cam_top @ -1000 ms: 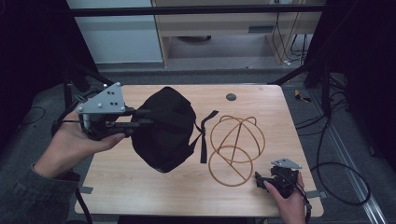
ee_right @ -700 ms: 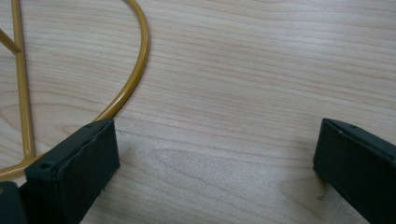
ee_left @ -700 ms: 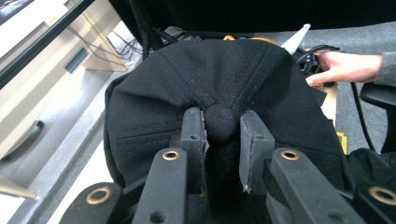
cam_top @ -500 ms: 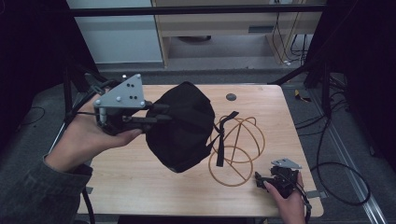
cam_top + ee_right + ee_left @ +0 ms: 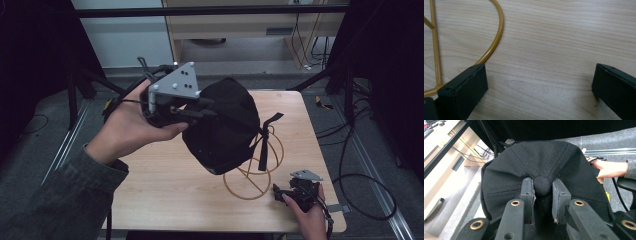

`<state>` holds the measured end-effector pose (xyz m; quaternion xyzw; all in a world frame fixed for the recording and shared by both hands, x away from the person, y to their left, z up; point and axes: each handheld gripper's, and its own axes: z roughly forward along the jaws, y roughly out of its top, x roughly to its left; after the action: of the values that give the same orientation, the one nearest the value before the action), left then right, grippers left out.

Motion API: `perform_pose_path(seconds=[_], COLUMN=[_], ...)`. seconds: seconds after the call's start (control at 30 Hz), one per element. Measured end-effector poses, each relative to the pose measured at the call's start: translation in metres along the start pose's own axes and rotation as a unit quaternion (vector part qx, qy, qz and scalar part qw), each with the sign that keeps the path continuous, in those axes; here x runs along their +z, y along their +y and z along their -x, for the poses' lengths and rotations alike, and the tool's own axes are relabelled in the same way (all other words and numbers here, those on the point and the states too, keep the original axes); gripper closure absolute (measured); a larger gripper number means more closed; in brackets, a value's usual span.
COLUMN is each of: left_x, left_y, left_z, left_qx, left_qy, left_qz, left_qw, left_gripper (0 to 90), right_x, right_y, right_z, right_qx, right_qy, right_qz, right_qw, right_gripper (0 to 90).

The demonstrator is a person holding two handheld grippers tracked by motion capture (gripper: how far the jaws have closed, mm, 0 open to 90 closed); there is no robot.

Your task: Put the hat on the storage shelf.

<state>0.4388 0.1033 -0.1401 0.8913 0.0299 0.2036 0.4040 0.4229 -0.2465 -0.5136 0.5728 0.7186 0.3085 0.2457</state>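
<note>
Cap [image 5: 541,170] pinched by its top button in left gripper [image 5: 542,192]; above table [image 5: 165,175].

Wooden table [image 5: 165,175], wire stand [image 5: 252,175] (mustard-coloured)

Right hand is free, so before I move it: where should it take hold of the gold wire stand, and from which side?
Probably the base ring of the gold wire stand, at its near edge by the right hand-held gripper. That thin, round wire lies flat on the table, so come from above, jaws astride it. The black cap covers the upper hoops.
</note>
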Motion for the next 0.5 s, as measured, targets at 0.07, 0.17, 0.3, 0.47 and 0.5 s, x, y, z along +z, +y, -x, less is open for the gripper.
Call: perform_pose_path(seconds=[0.07,0.17,0.3,0.47,0.5], left_x=[0.007,0.018,0.028,0.042,0.045], left_y=[0.004,0.009,0.015,0.025,0.026], left_z=[-0.003,-0.008,-0.006,-0.006,-0.006], left_qx=[0.001,-0.003,-0.001,0.000,0.001], left_qy=[-0.003,-0.007,-0.014,-0.019,-0.020], left_qz=[-0.006,-0.007,-0.008,-0.013,-0.017], left_qw=[1.0000,0.9999,0.9999,0.9997,0.9996], left_gripper=[74.2,74.2,74.1,74.1,74.1], right_x=[0.000,0.000,0.000,0.000,0.000], right_y=[0.000,0.000,0.000,0.000,0.000], right_z=[0.000,0.000,0.000,0.000,0.000], right_qx=[0.000,-0.001,-0.001,-0.001,-0.001], right_qy=[0.000,0.000,0.000,0.000,0.001], right_qz=[0.000,0.000,0.000,0.000,0.000], right_qw=[1.0000,1.0000,1.0000,1.0000,1.0000], right_gripper=[0.4,0.4,0.4,0.4,0.4])
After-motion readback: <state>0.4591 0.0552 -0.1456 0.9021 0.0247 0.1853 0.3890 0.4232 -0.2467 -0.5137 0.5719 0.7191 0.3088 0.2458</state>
